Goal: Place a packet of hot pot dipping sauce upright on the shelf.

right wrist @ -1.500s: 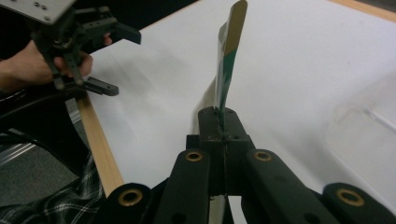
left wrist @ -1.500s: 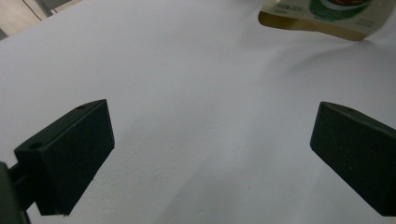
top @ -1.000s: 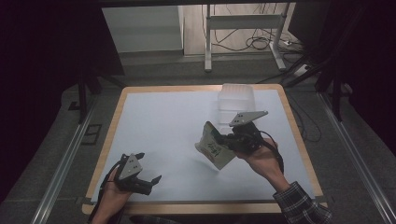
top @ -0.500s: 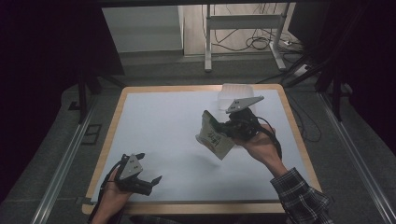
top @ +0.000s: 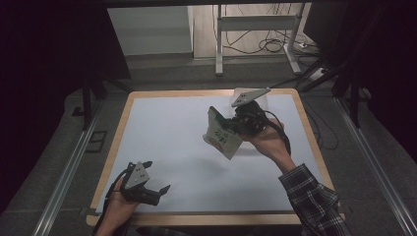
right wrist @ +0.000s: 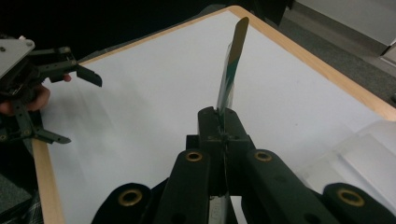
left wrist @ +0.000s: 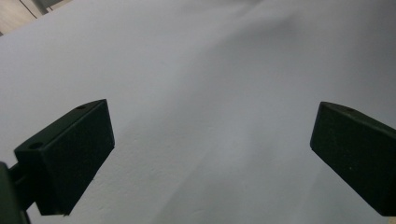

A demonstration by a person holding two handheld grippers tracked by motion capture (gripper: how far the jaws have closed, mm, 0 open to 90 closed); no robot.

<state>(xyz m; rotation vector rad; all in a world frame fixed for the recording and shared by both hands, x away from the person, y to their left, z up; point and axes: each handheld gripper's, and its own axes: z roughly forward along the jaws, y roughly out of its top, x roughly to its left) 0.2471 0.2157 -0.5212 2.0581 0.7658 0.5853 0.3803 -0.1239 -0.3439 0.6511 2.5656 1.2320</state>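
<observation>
while pinched between right gripper fingers, packet, maybe snack, held aloft

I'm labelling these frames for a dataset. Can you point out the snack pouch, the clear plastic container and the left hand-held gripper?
snack pouch (top: 221, 135), high view, on its printed face.
clear plastic container (right wrist: 362, 154), right gripper view, on its translucent wall.
left hand-held gripper (top: 164, 193), high view, between its open jaw tips.

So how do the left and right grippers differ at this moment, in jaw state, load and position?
The left gripper has its jaws wide apart and holds nothing; the right gripper has its jaws closed on a flat packet. The left sits low by the table's near edge; the right is raised toward the far side. Both are hand-held, black, two-jawed, and topped with a grey plate.
</observation>
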